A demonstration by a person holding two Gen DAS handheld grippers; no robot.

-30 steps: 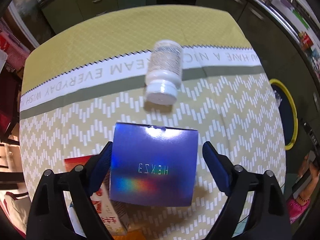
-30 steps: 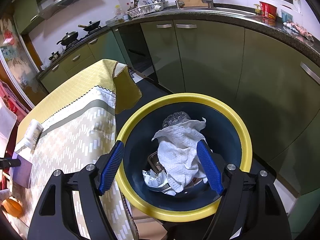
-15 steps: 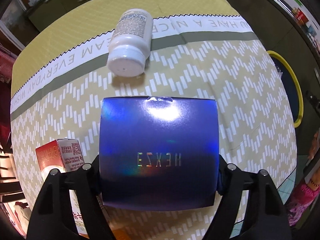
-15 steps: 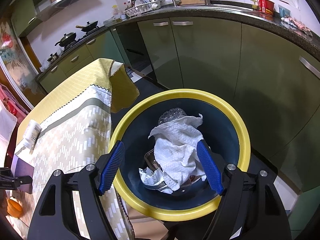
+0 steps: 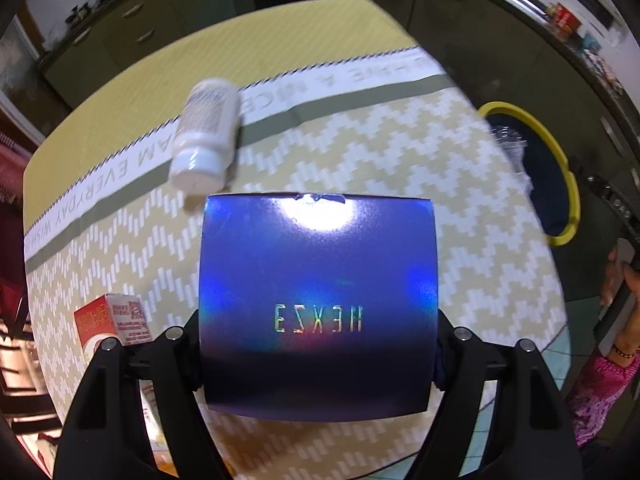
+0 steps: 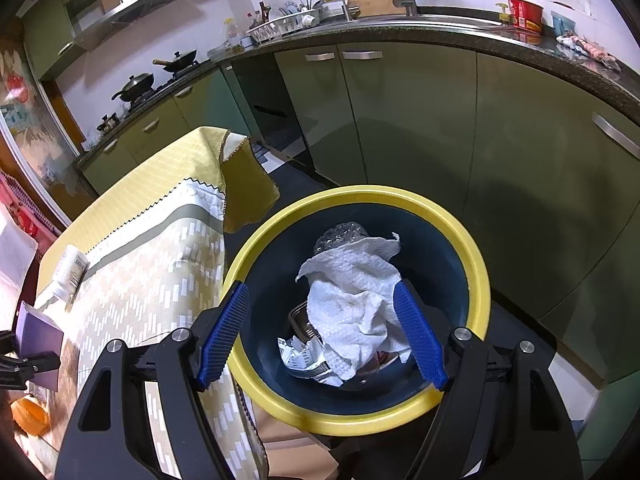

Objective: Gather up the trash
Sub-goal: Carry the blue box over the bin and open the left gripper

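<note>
The box (image 5: pixel 318 304) is held between the jaws of the left gripper (image 5: pixel 318 360), clamped at its two side edges only, with most of its body projecting forward of the jaws and above the table (image 5: pixel 460 208). A slip is judged the main risk: the faces are glossy, the grip area is small, and the pads are hidden behind the box, so the depth of the hold cannot be confirmed. If the box is light card, as it appears to be, the walls may be crushed inward by further squeeze and the hold lost. A swing toward the bin (image 5: pixel 560 168), which lies ahead and to the right of the jaws, is judged likely to bring the box corner near the bottle (image 5: pixel 206 136), lying on its side just ahead and to the left; it could be sent rolling. The carton (image 5: pixel 116 318) stands just outside the left jaw and could be caught as well. The box is seen as a flat, square, dark blue pack with an iridescent sheen, a strong glare patch near its far edge, a small torn notch there, and foil lettering reading upside down. The right gripper (image 6: pixel 320 336) is held with its jaws wide and nothing between them, above the bin, where a paper towel (image 6: pixel 356 304) lies between and below the jaws.
</note>
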